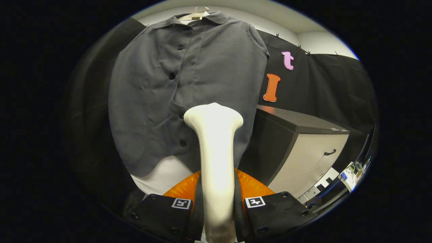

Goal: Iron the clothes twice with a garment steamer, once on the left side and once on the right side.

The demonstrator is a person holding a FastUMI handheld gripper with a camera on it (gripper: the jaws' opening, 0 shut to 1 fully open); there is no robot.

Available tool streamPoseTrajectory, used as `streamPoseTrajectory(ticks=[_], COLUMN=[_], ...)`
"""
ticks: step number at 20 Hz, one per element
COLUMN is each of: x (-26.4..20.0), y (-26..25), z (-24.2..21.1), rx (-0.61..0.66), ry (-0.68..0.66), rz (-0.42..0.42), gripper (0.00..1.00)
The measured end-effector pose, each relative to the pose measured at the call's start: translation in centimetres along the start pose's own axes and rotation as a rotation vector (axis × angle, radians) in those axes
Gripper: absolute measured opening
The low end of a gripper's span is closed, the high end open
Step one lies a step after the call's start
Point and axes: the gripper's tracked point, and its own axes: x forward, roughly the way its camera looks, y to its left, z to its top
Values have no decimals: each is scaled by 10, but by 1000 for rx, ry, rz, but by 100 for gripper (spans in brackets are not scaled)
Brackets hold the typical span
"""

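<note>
Gripper view: hand-held gripper (217, 206) closed on the white garment steamer (216, 158), one black finger (168, 212) pressed against each side of its handle. Steamer's long axis runs straight forward from between the fingers, flared head leading, pointed at the grey shirt (189, 91) near its button line, low on the front; whether the head touches the cloth cannot be told. Shirt hangs upright on a pale hanger (199, 13), with a dark-topped cabinet (303, 145) beside it.
</note>
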Motion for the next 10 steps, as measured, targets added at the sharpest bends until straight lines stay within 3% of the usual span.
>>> streamPoseTrajectory(ticks=[5, 10], x=[-7, -41], y=[7, 0], z=[-22, 19], rx=[-10, -11], ry=[35, -55], rz=[19, 38], gripper=[44, 44])
